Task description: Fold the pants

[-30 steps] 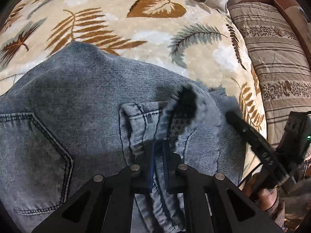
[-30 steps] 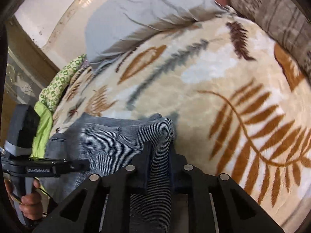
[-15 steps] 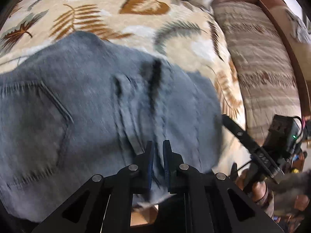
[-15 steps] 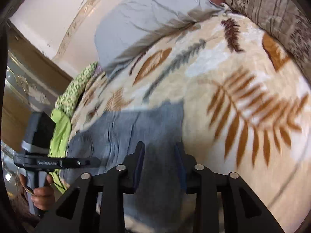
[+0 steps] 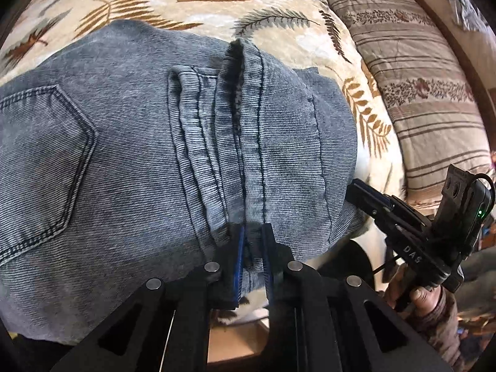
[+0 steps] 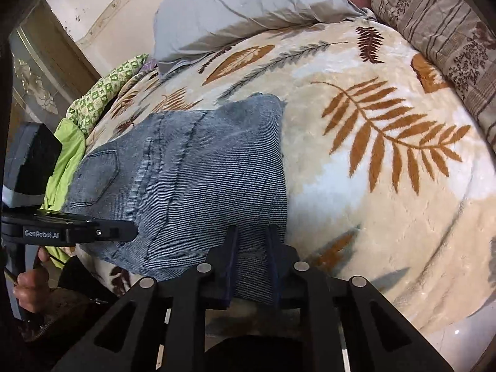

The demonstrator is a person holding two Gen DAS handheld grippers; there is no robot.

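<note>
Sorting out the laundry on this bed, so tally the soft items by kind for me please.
Jeans: 1
Leaf-print blanket: 1
Grey pillow: 1
Striped floral quilt: 1
Green cloths: 2
Total: 6

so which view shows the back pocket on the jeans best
The left wrist view. The back pocket fills its left side, large and sharp, stitching plain, though the picture edge cuts it off. In the right wrist view the same pocket shows whole but small and far off, at the jeans' left end, with little stitch detail.
</note>
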